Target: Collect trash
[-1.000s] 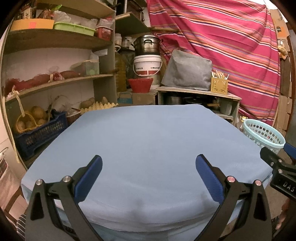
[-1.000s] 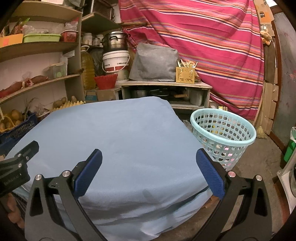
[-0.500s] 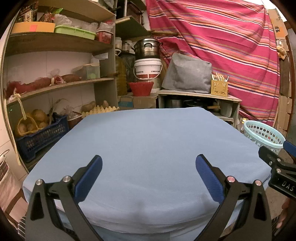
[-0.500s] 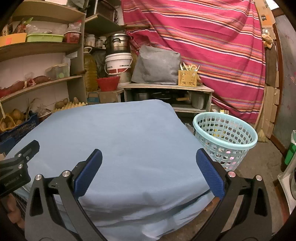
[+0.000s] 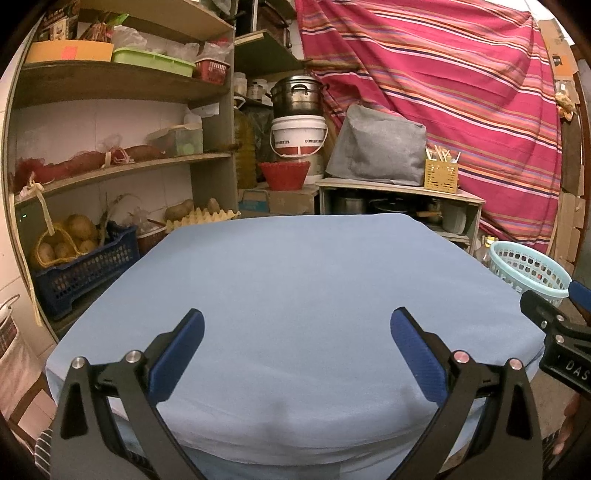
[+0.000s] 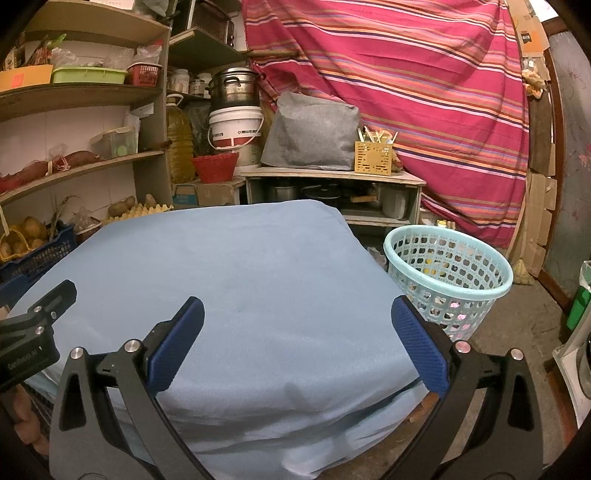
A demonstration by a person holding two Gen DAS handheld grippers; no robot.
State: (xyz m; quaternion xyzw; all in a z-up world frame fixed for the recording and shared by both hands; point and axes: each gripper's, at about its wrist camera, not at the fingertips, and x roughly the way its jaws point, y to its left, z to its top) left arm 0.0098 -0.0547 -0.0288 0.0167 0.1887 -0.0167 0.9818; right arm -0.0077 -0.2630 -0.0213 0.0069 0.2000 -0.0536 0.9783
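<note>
Both grippers, left gripper [image 5: 296, 334] and right gripper [image 6: 297, 324], hang spread wide, empty, above the blue-covered table [image 5: 295, 266]. 1 mint basket [image 6: 448, 258] stands on the floor beside it.

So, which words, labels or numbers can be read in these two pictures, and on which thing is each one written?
"DAS", cut off by the picture edge: on the black body of the right gripper, left wrist view.
"GenRobot.AI", faint: on the black body of the left gripper, right wrist view.
White bucket: a dark line of print above its red band, too blurred to read.
Cardboard box at upper right: a dark mark, unreadable.
Box on the top shelf: print too small to read.
</note>
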